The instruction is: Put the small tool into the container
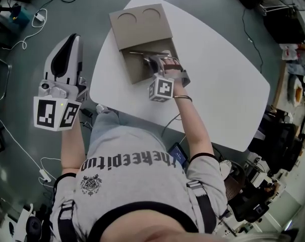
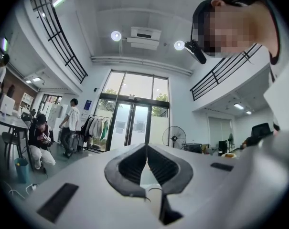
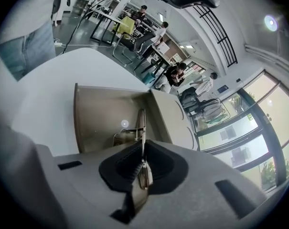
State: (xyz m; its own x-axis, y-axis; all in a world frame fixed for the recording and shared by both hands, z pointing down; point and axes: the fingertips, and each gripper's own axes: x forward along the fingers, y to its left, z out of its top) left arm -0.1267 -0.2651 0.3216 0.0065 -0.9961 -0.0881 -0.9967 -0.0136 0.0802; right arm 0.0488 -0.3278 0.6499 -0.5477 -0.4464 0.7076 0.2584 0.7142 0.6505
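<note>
The small tool [image 3: 142, 128] is clamped in the closed jaws of the right gripper [image 3: 142, 151] and is held inside the open container [image 3: 94, 113] on the tabletop [image 1: 218, 84]. Only its release is judged to be left. The left gripper [image 2: 146, 149] is kept closed and empty, off the tabletop.

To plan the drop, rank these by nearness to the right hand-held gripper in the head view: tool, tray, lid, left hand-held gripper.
From the right hand-held gripper:
1. Tool, clamped in its jaws.
2. Tray, directly beneath it.
3. Lid, beyond the tray.
4. Left hand-held gripper, off the table's left edge.
</note>
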